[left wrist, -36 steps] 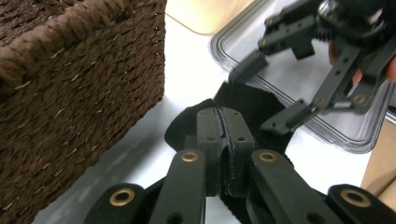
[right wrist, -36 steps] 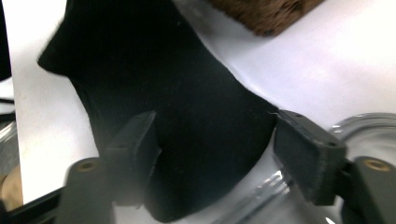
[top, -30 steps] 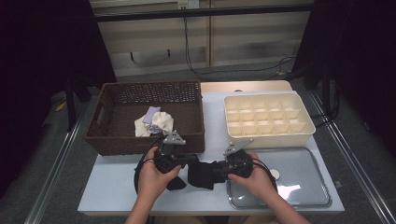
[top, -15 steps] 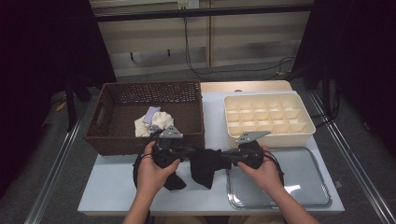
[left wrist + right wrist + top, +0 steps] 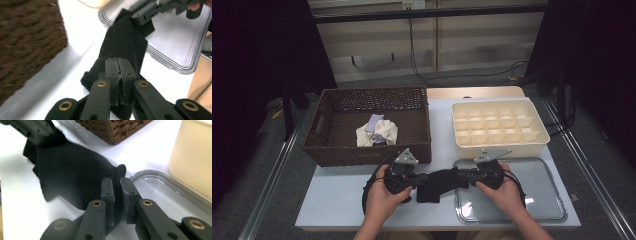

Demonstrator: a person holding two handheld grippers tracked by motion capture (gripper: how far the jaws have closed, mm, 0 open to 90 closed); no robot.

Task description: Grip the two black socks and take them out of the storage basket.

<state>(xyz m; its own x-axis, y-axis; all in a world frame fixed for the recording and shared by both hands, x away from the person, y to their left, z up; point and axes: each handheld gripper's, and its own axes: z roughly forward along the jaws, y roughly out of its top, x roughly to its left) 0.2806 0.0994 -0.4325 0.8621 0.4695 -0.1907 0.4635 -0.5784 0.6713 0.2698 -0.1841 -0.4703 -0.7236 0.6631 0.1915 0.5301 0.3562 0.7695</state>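
- A black cloth [image 5: 435, 183] hangs stretched between the two grippers, low over the front of the white desk [image 5: 337, 200], with its right end at the left edge of the clear tray [image 5: 542, 200].
- The left gripper [image 5: 412, 181] has its fingers [image 5: 111, 75] pressed together on one end of the cloth; in the left gripper view only a thin seam shows between the pads, with fabric in it.
- The right gripper [image 5: 464, 177] pinches the other end: in the right gripper view a fold of cloth stands up between its fingers [image 5: 128, 192], which clamp it. These fingers have just been opening a little, with the cloth between them.
- The cloth sags below the line between the grippers, and a loose flap hangs down toward the desk.
- A brown wicker basket [image 5: 329, 150] stands behind the left gripper, with a bundle of pale cloths [image 5: 377, 132] inside.
- A cream divided box [image 5: 497, 127] stands behind the tray, at the right of the basket.
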